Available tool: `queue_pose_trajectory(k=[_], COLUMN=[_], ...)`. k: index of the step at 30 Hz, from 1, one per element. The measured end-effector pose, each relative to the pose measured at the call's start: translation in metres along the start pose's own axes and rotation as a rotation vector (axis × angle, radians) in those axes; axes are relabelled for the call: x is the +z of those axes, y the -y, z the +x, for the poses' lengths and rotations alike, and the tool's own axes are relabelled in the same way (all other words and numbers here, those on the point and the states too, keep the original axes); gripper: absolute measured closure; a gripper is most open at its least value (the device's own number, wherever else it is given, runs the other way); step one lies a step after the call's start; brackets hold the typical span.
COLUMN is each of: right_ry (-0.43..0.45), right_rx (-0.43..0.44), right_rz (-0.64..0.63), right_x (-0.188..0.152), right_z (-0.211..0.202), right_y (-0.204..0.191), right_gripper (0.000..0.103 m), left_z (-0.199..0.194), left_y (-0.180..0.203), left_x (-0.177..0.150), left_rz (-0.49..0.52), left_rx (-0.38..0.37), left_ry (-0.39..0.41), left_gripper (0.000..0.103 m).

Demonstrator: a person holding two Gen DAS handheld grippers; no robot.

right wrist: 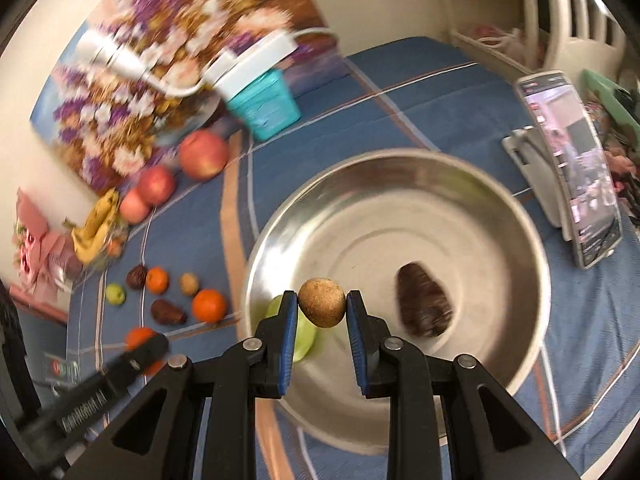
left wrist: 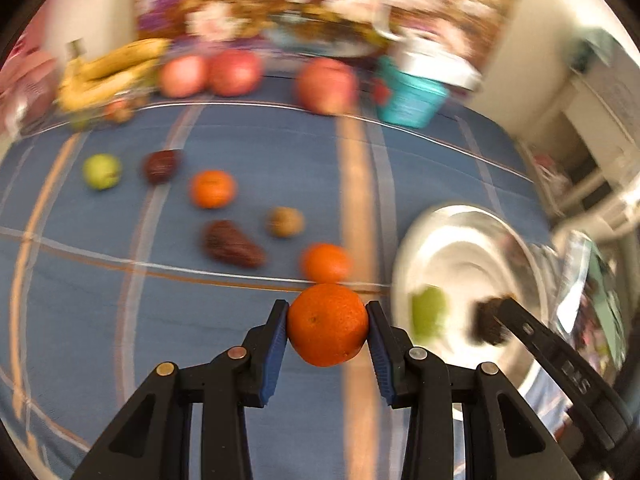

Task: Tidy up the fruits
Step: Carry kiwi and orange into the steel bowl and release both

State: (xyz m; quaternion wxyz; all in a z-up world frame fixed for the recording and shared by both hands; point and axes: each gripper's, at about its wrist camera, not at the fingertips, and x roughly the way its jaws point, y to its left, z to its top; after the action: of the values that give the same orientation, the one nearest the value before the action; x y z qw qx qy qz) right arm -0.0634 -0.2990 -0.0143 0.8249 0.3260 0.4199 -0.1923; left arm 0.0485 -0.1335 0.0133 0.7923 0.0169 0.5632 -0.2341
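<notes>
A: Left hand-held gripper (left wrist: 327, 325) is pinching an orange (left wrist: 328, 324) across its middle, blue pads on both flanks, held above the blue striped cloth (left wrist: 240, 320), at about 9 o'clock of the steel bowl (left wrist: 404, 248). Right hand-held gripper (right wrist: 322, 305) is pinching a small brown round fruit (right wrist: 322, 302), held over the bowl's near-left part.

B: Handling?

A: Orange looks firm with a pebbled rind, so decent grip; I'd judge it moderately light, round, and likely to roll once let go. Across the widest girth is the right hold. The brown fruit looks light, with a dry, rough skin; it's small, so a centred pinch matters or it may squirt out.

B: Bowl contents?

A: Two: one green fruit (right wrist: 304, 340) at 8 o'clock, partly hidden behind the right finger, and one dark wrinkled fruit (right wrist: 424, 304) at 4 o'clock. That one looks soft, so go gently.

B: Loose count on the cloth?

A: Six, in the left wrist view: two oranges (left wrist: 212, 189), two dark wrinkled fruits (left wrist: 232, 244), one green fruit (left wrist: 102, 171), one brown round fruit (left wrist: 285, 222). Nearest loose orange sits at 12 o'clock of the held one.

B: Back row?

A: Three apples (left wrist: 232, 72), one banana bunch (left wrist: 112, 72), one teal tub (left wrist: 408, 100). Blurred; smaller bits under the bananas I can't identify.
</notes>
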Motion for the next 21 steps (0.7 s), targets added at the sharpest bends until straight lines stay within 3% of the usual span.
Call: queue_pose_trajectory(k=[4,9,16,21], right_ry=[0.032,0.022,0.005,-0.003], right_rx=[-0.009,-0.002,0.004,0.003], right_rz=[0.035,0.075,0.079,0.077], right_x=[0.009,0.012,0.012,0.012], right_z=[-0.007,-0.006,-0.003,-0.002], right_y=[0.017,0.033,0.033,0.032], right_gripper=[0.077,0.077,0.077,0.076], left_z=[0.012,0.027,0.038,0.034], left_y=[0.041,0.065,0.070,0.071], left_x=[-0.005,-0.008,-0.014,-0.014], left_rz=[0.083,0.123,0.120,0.120], left_rx=[-0.054,-0.111,-0.148,-0.162], left_ry=[-0.020,-0.030,-0.077,-0.069], left_gripper=[0.062,0.062,0.060,0.050])
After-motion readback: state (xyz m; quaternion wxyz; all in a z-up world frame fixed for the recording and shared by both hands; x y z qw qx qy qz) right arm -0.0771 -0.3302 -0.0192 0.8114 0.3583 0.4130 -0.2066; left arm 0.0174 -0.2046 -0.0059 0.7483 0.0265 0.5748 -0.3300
